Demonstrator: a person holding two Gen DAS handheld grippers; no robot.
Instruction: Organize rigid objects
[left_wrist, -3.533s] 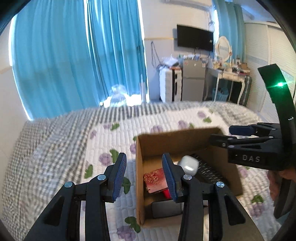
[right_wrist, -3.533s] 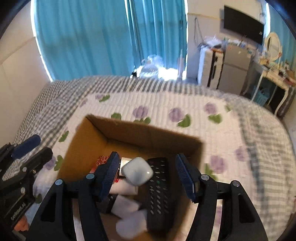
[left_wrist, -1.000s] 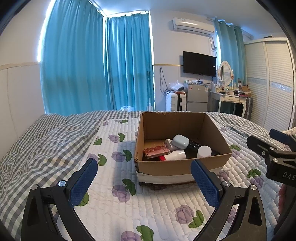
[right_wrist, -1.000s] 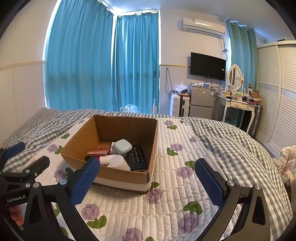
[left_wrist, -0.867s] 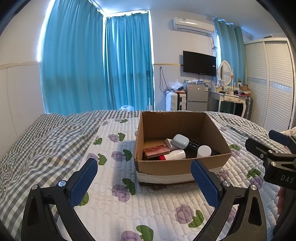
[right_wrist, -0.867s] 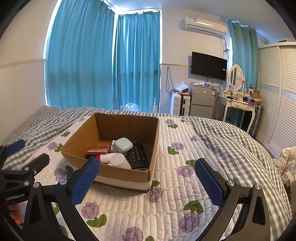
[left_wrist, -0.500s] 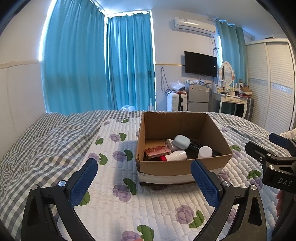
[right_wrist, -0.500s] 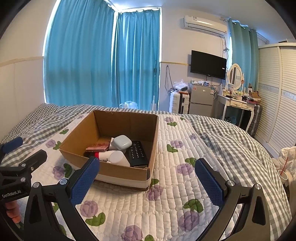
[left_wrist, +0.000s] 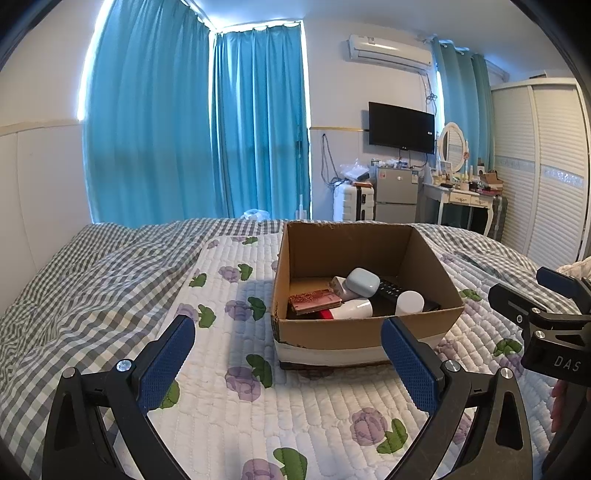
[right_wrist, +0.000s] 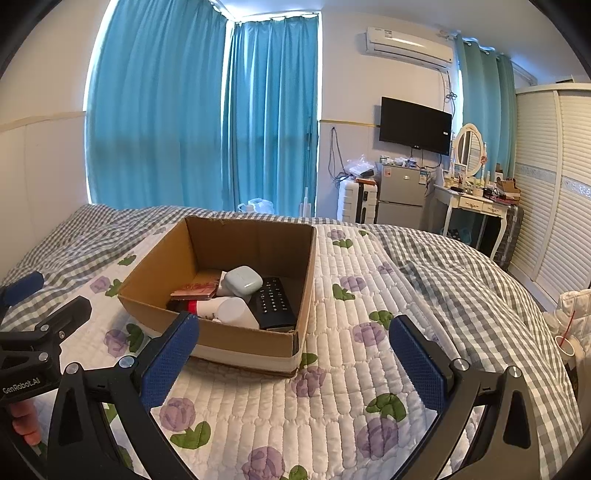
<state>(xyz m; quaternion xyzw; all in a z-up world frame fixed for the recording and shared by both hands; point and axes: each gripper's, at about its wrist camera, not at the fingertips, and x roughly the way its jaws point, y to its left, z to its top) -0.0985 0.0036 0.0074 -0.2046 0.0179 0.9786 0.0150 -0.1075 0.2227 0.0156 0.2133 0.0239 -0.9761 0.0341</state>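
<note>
A brown corrugated cardboard box (left_wrist: 364, 328) with a white band along its base is seen on a white quilted bedspread (left_wrist: 240, 406) printed with purple roses and green leaves. A grey-and-white checked blanket (left_wrist: 74, 273) is spread beside it. Inside the box are seen a pale mint rounded case (right_wrist: 243, 281), a black remote control (right_wrist: 275, 302) and a red patterned flat packet (left_wrist: 314, 301). The finger pads (right_wrist: 170, 360) are dark blue — their frames black.

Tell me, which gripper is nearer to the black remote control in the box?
Right, though only slightly. The right gripper is before the box corner where the black remote control lies; the left gripper faces the cardboard box from its other side, farther away.
</note>
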